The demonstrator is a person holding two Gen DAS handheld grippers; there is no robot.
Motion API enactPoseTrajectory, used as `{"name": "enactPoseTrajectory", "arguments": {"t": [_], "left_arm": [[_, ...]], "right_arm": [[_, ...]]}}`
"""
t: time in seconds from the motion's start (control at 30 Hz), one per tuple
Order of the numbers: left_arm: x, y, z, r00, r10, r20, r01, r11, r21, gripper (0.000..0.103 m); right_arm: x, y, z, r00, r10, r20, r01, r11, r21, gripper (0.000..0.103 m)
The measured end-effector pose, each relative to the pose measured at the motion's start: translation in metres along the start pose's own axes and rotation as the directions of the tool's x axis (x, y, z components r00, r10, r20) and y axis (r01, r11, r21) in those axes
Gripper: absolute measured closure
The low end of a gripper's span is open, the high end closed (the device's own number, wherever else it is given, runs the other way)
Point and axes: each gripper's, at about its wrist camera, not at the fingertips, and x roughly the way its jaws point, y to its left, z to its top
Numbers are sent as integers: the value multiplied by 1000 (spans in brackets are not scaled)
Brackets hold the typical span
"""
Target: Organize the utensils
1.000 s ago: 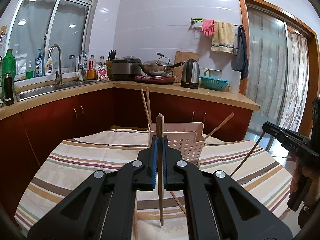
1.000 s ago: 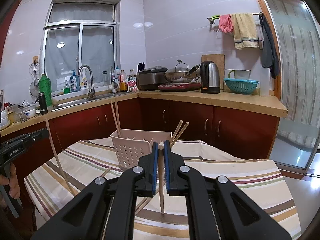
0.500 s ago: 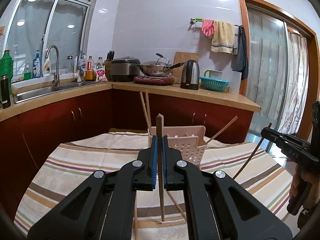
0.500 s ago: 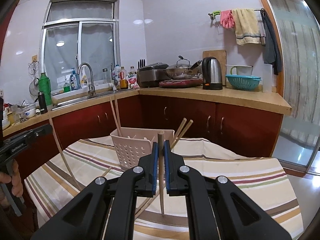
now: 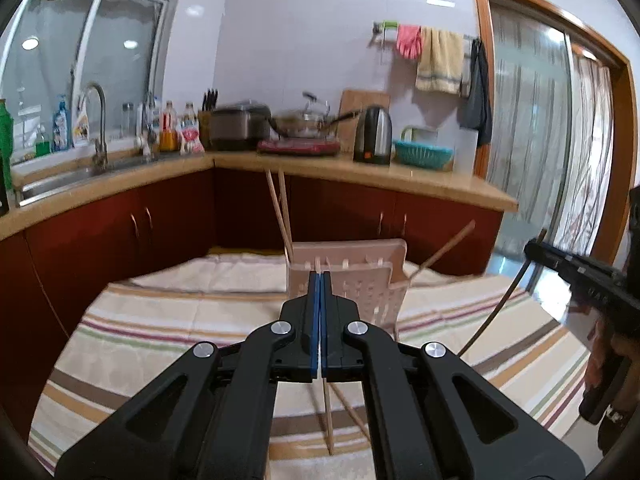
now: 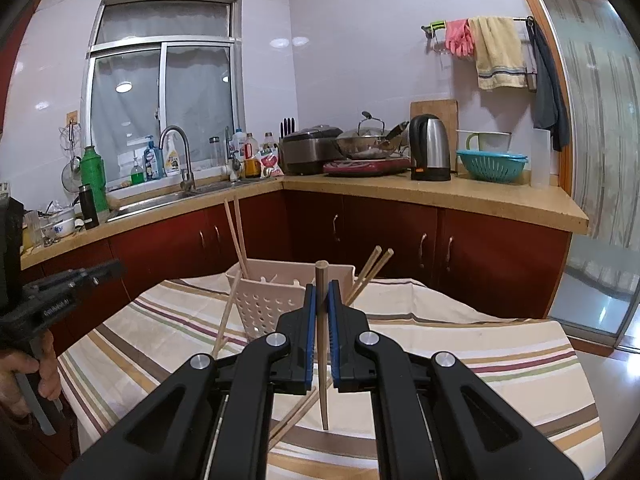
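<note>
A pale pink perforated utensil holder (image 5: 348, 276) (image 6: 276, 296) stands on the striped tablecloth with several chopsticks leaning in it. My left gripper (image 5: 320, 280) is shut on a wooden chopstick (image 5: 327, 420), held upright just in front of the holder; the stick's lower end hangs below the jaws. My right gripper (image 6: 321, 292) holds another wooden chopstick (image 6: 322, 344) upright between its jaws, to the right of the holder. A chopstick (image 6: 224, 316) leans by the holder's left side. Loose chopsticks (image 6: 296, 412) lie on the cloth.
The table carries a striped tablecloth (image 6: 460, 344) (image 5: 192, 312). Behind it run red cabinets and a counter (image 6: 440, 192) with a kettle (image 6: 430, 148), wok, rice cooker and teal basket (image 6: 492, 164). A sink (image 6: 176, 196) is at the left.
My left gripper has sunk its chopstick lower, its top now at the jaw tips, and moved closer to the holder. My right gripper has risen slightly with its chopstick.
</note>
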Motion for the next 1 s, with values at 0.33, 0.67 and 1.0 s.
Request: {"name": "enactPoseTrajectory", "arguments": {"t": [0.33, 0.67, 1.0], "left_arm": [[44, 11, -10, 994, -53, -96, 43, 994, -101, 98], [85, 1, -8, 991, -34, -129, 25, 997, -67, 79], [131, 2, -2, 986, 4, -168, -12, 999, -46, 78]], "right_arm": [[11, -5, -3, 1000, 2, -15, -2, 1000, 4, 96], [28, -17, -3, 1000, 10, -18, -10, 1000, 23, 96], [51, -23, 7, 999, 38, -19, -37, 999, 26, 96]]}}
